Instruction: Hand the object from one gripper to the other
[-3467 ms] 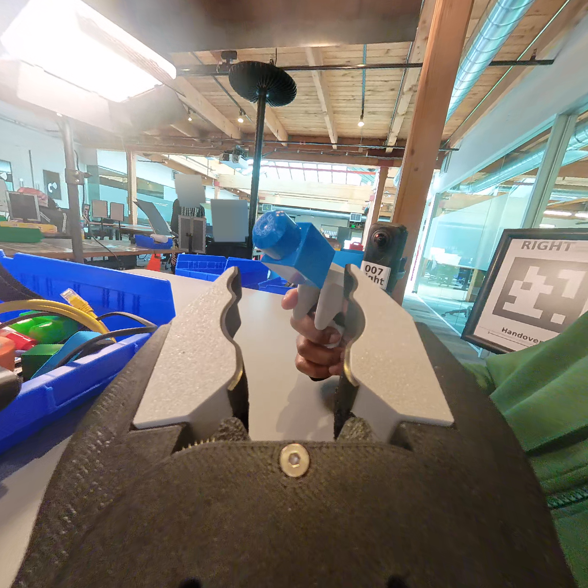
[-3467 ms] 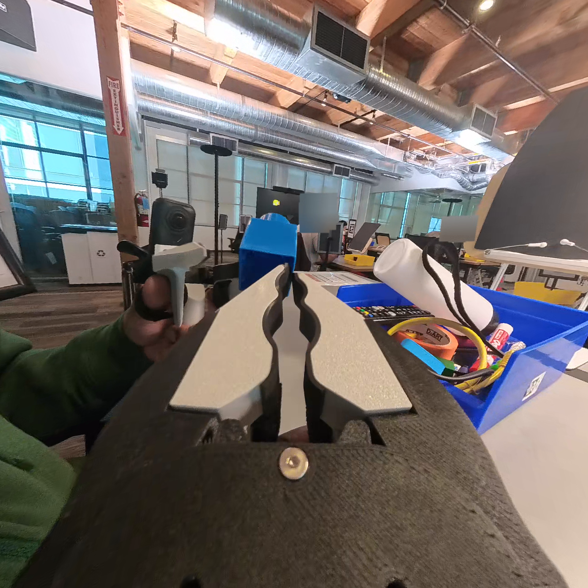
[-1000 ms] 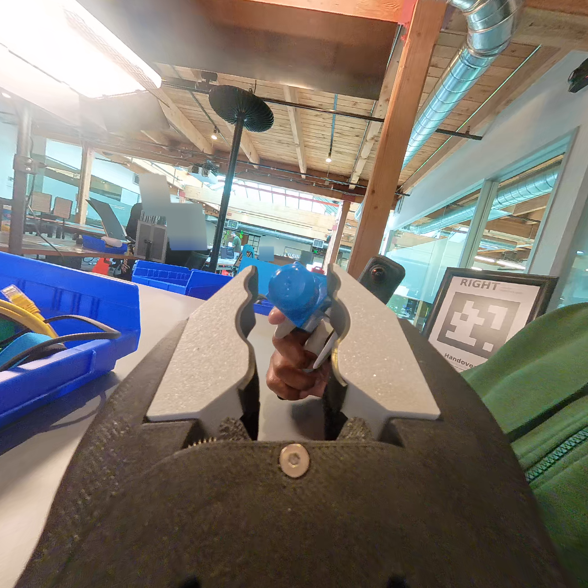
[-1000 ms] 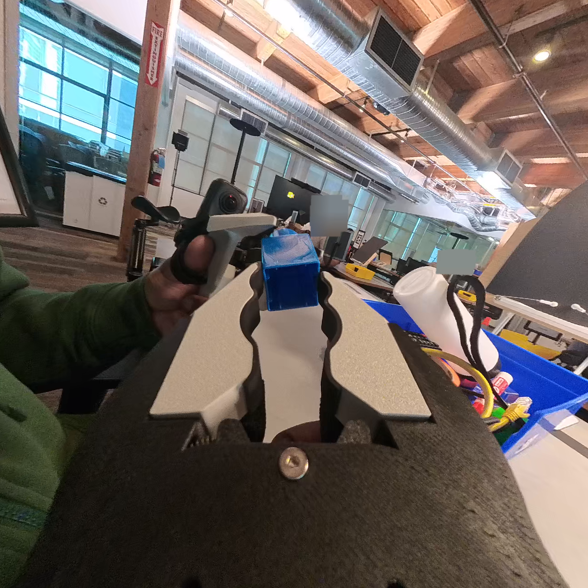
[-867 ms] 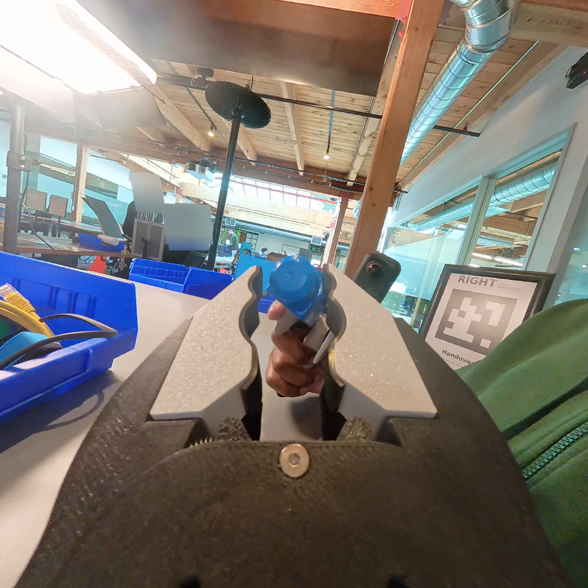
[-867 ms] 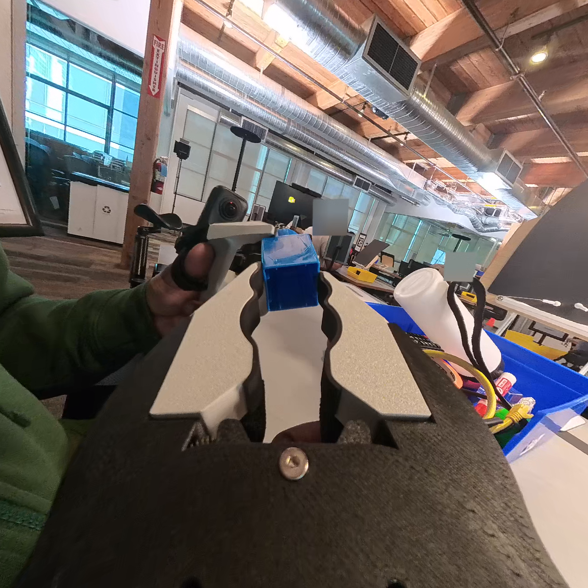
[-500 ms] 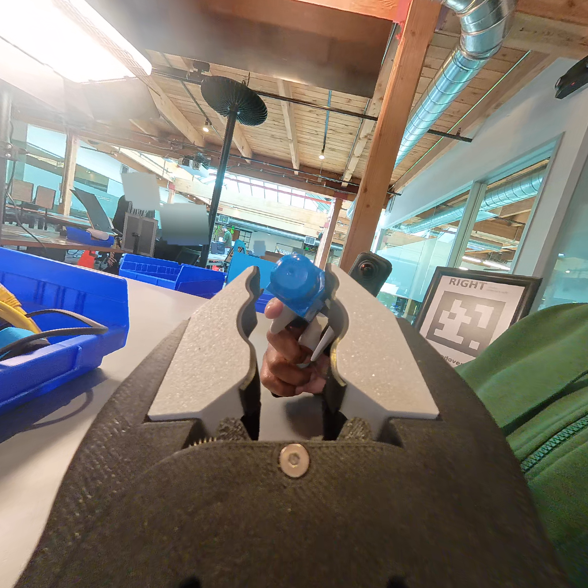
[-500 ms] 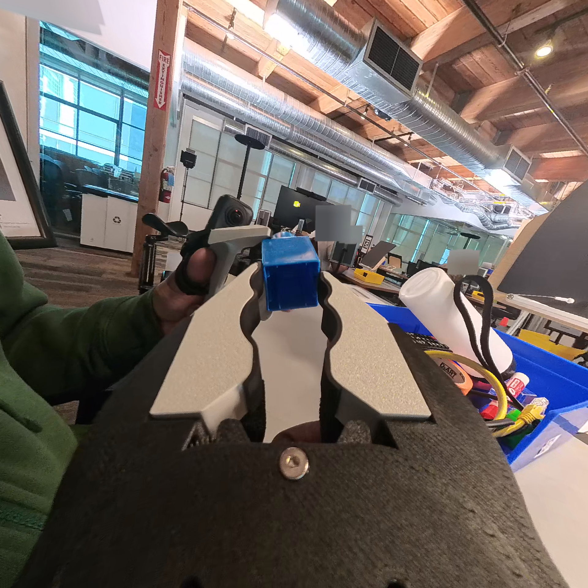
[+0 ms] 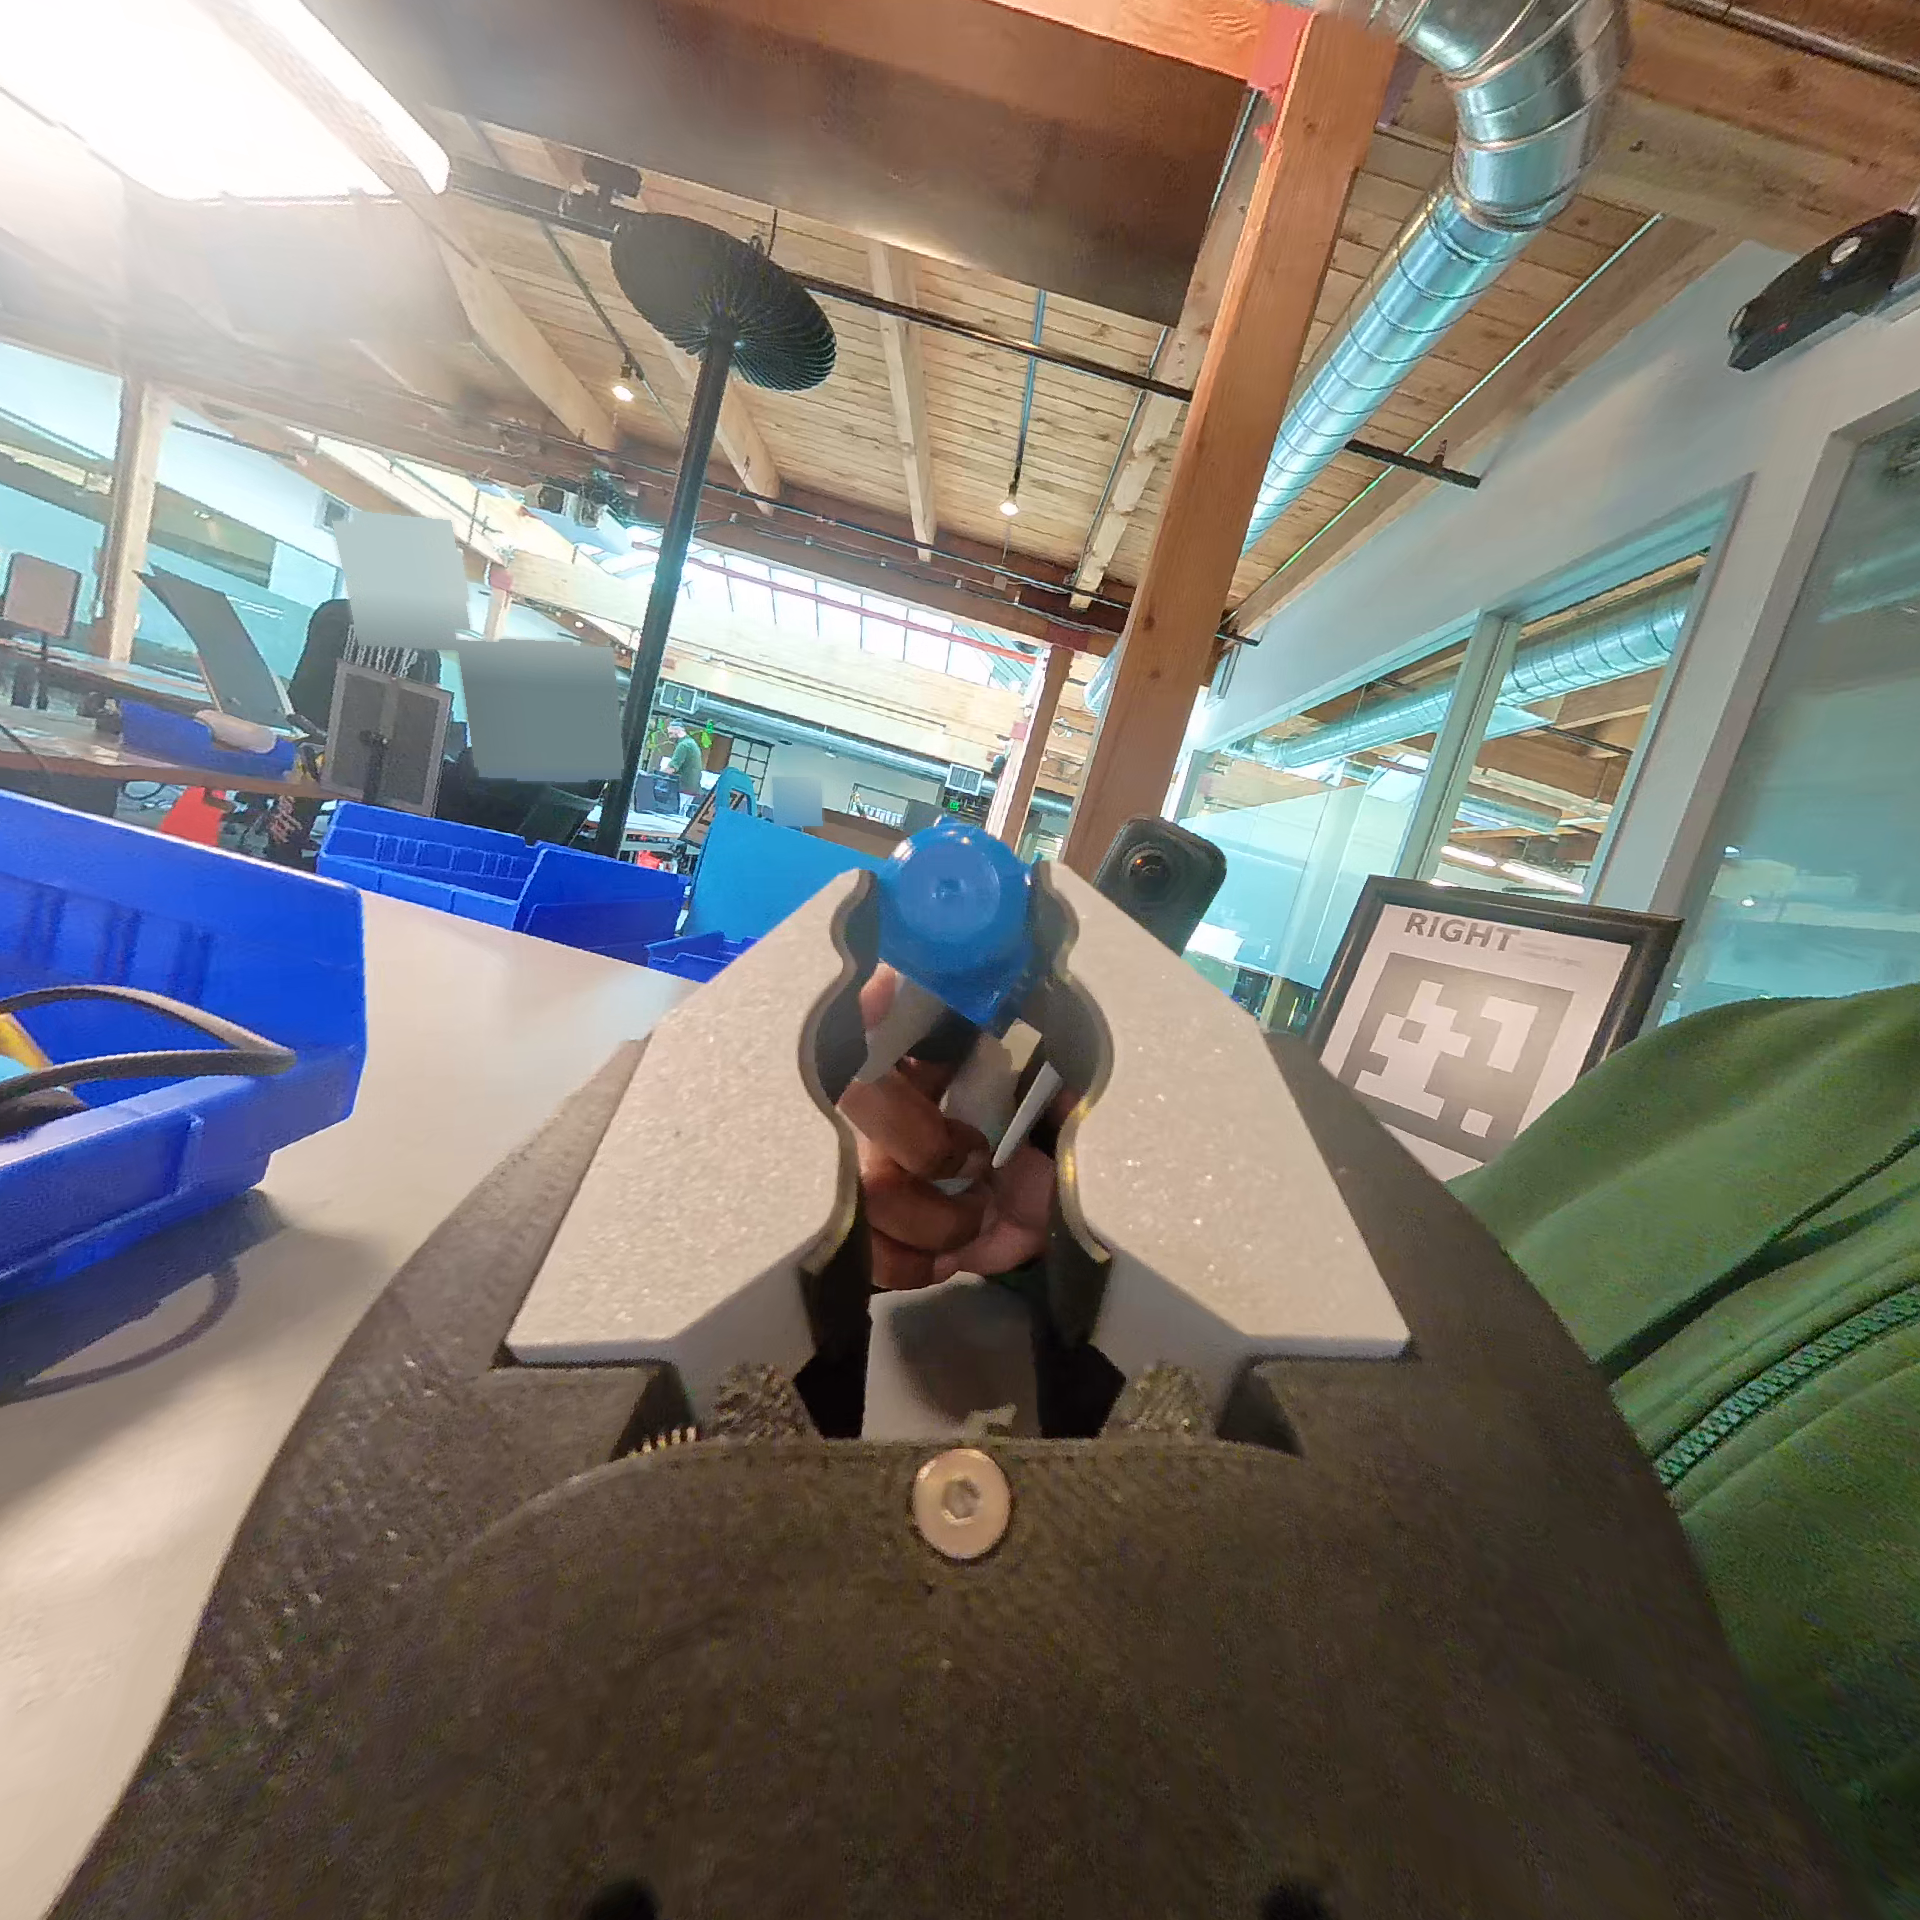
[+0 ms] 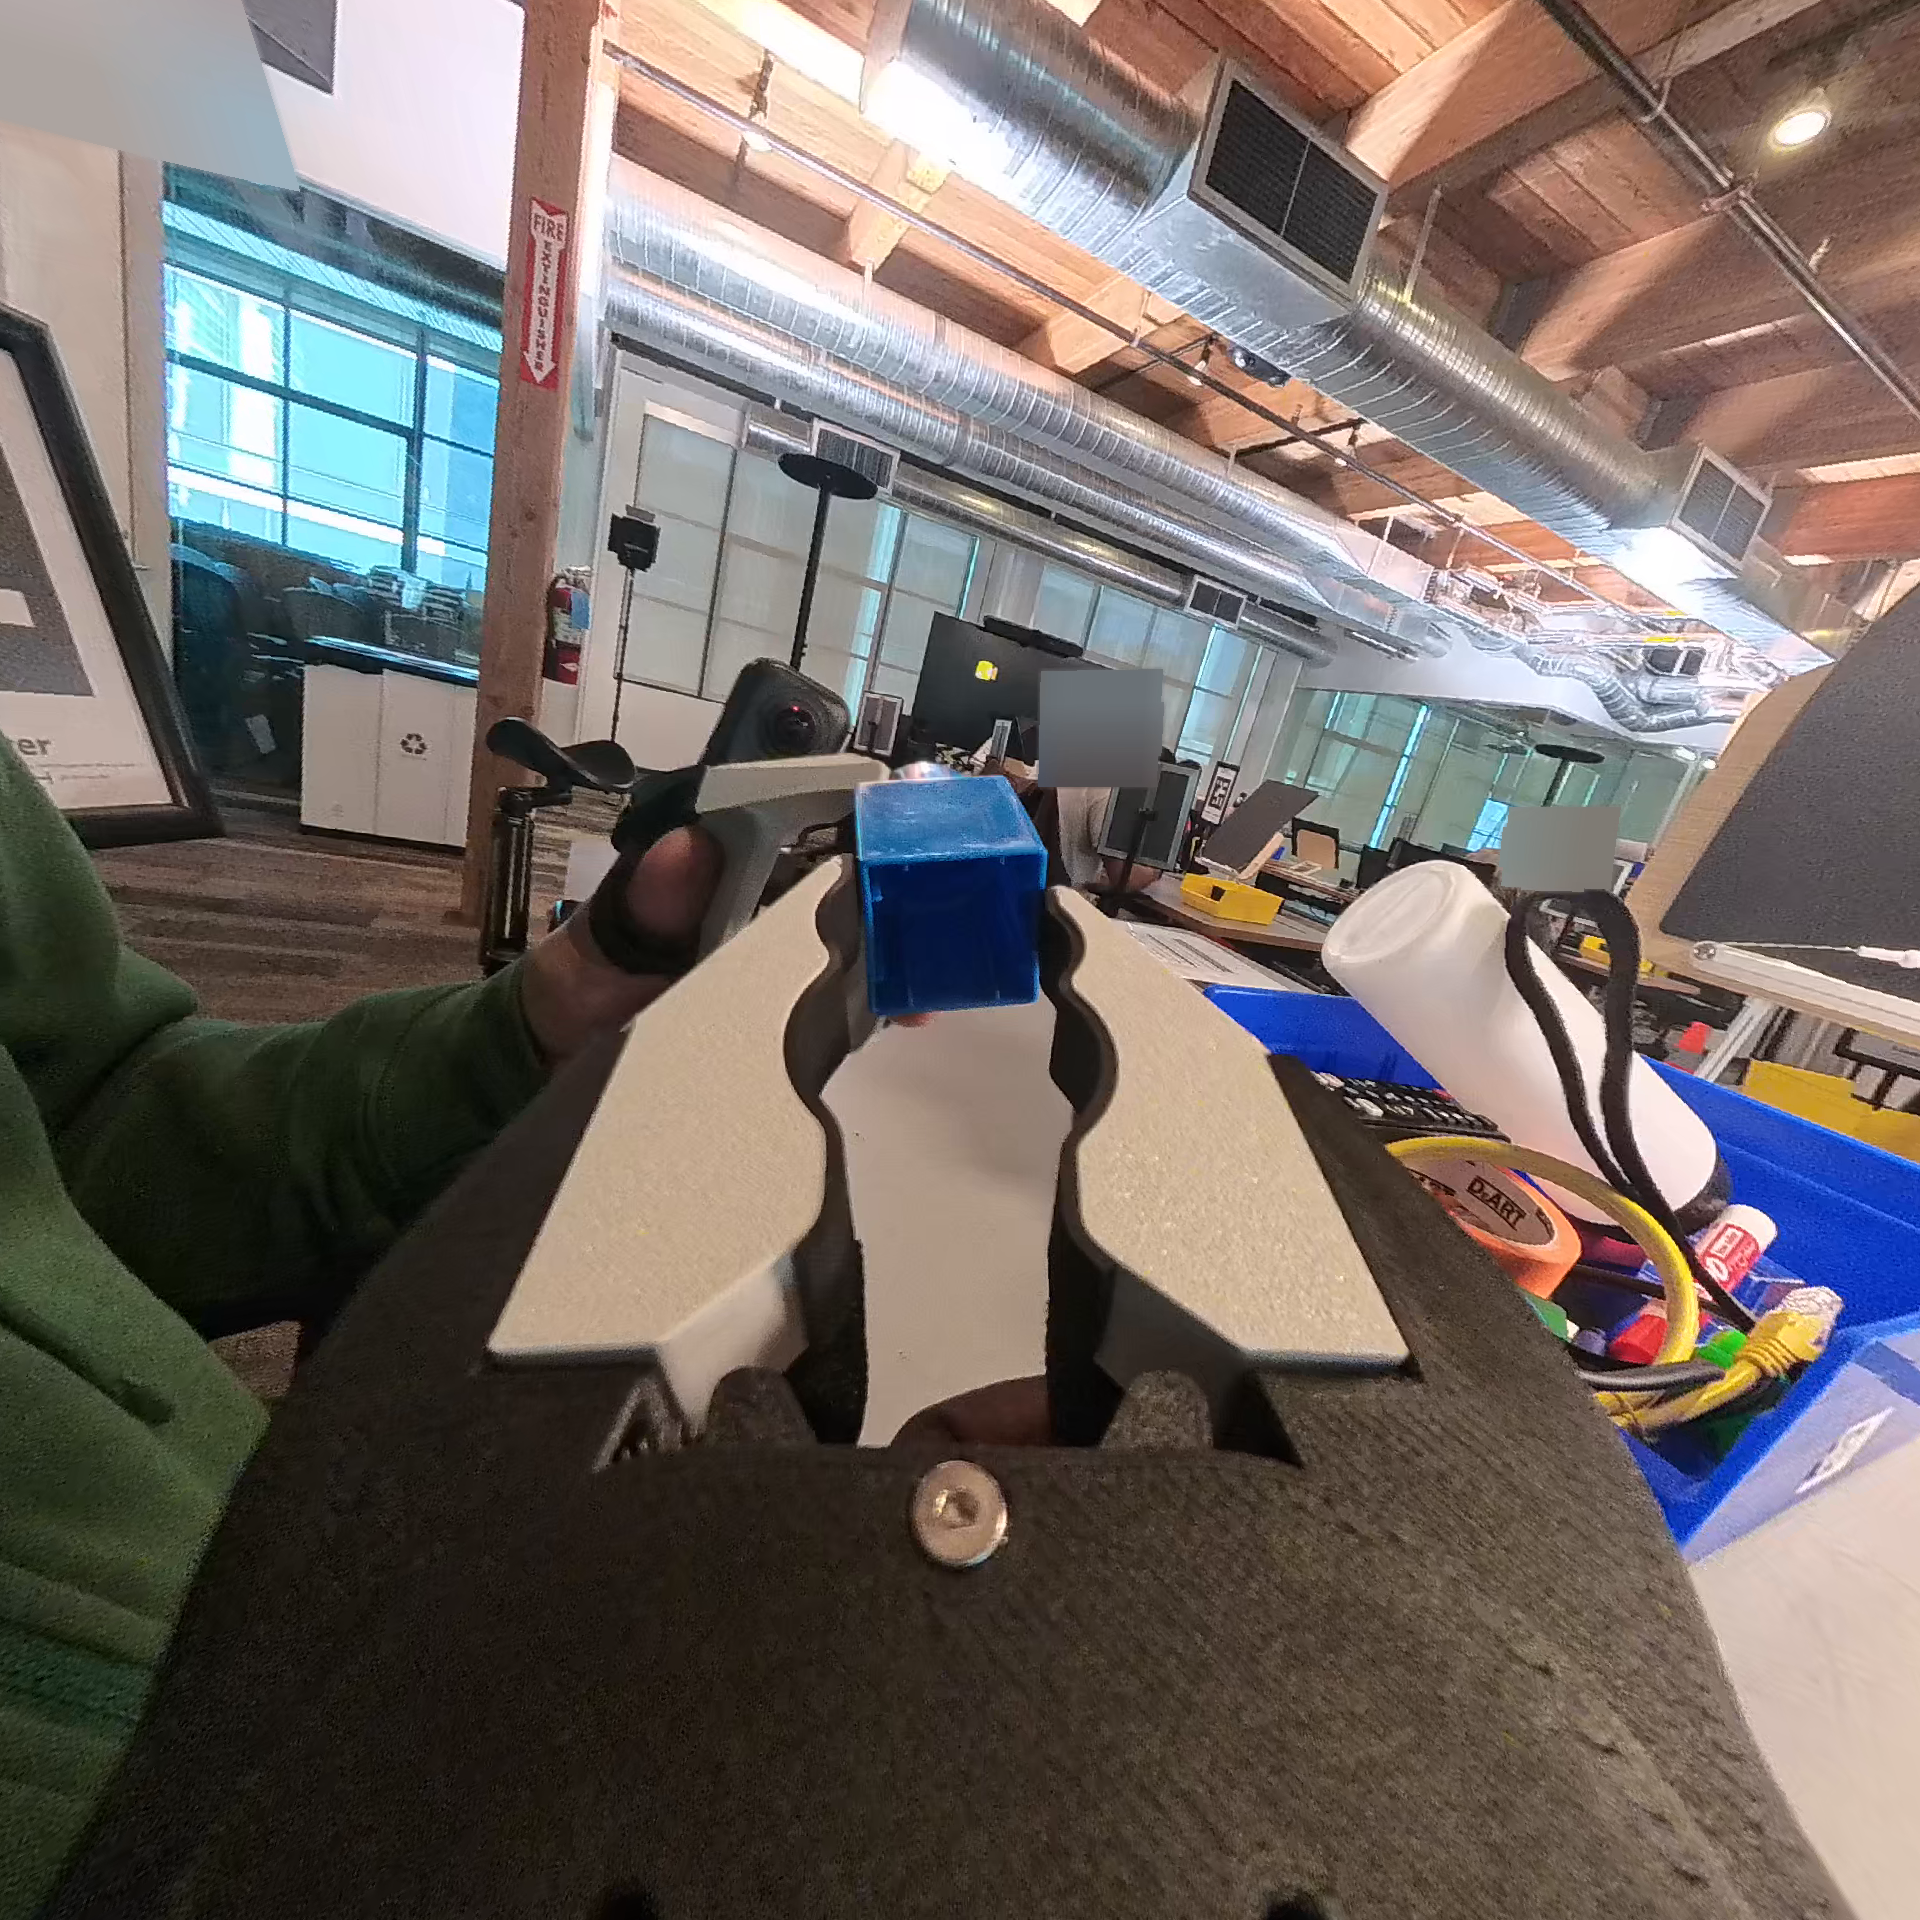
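The blue object is a hollow square block with a round cap end. In the left wrist view its cap (image 9: 951, 914) sits between the tips of my left gripper (image 9: 945, 896), whose fingers press it on both sides. In the right wrist view its open square end (image 10: 948, 914) sits between the tips of my right gripper (image 10: 948, 906), touching both fingers. Both grippers hold it in the air above the grey table (image 9: 499, 1049), tip to tip. The right gripper's fingers (image 9: 902, 1023) show behind the block, and a left gripper finger (image 10: 790, 788) shows beside it.
A blue bin (image 9: 177, 1049) with cables stands at my left. A framed marker sign (image 9: 1475, 1039) stands to the right. Another blue bin (image 10: 1839, 1195) holds a white bottle (image 10: 1496, 1018), an orange tape roll and a yellow cable. A person's green sleeve (image 10: 260, 1122) is close by. Both grippers' tips are close together, under 4 cm apart.
My left gripper has moved onto the block's cap and closed on it; half a second ago a gap showed on its left side. The right gripper's hold has not changed in the last second.
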The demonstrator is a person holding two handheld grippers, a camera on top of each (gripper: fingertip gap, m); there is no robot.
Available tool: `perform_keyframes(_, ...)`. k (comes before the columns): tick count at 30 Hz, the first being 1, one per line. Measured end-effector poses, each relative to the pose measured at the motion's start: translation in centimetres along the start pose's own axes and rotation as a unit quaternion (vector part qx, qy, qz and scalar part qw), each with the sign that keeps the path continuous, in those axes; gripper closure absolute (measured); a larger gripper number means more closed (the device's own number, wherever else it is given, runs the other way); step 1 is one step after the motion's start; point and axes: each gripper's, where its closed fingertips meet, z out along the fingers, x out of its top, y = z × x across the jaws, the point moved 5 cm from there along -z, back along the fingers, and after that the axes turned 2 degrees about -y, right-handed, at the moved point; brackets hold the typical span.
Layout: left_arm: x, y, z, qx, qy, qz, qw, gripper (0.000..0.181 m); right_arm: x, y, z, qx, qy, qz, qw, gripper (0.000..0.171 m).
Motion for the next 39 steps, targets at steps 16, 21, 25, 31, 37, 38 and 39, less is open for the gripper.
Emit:
perform_keyframes(16, 0.2, -2.0, -0.7, 0.109, -0.013, 0.045, 0.993, 0.152, -2.9, 0.3, 1.5, -0.174, -0.135, -0.348, 0.911, 0.101)
perform_keyframes(21, 0.1, -2.0, -0.6, 0.109, -0.017, 0.044, 0.993, 0.151, -2.7, 0.7, 1.4, -0.205, -0.140, -0.377, 0.892, 0.100)
perform_keyframes(25, -0.3, -2.1, -0.5, 0.108, -0.030, 0.040, 0.993, 0.151, -2.8, 0.6, 1.4, -0.209, -0.141, -0.396, 0.883, 0.115)
perform_keyframes(31, -0.2, -1.7, -0.3, 0.088, -0.016, 0.030, 0.996, 0.151, -2.8, 0.3, 1.3, -0.175, -0.129, -0.344, 0.913, 0.126)
perform_keyframes(37, -0.1, -1.0, -0.1, 0.069, -0.009, 0.040, 0.997, 0.146, -2.8, 0.2, 1.1, -0.110, -0.112, -0.230, 0.960, 0.127)
perform_keyframes(38, -0.2, -1.0, 0.0, 0.067, -0.012, 0.039, 0.997, 0.146, -2.8, 0.1, 1.1, -0.104, -0.111, -0.220, 0.964, 0.127)
perform_keyframes(39, -0.3, -1.0, 0.0, 0.065, -0.016, 0.041, 0.997, 0.146, -2.8, 0.1, 1.1, -0.100, -0.109, -0.213, 0.966, 0.127)
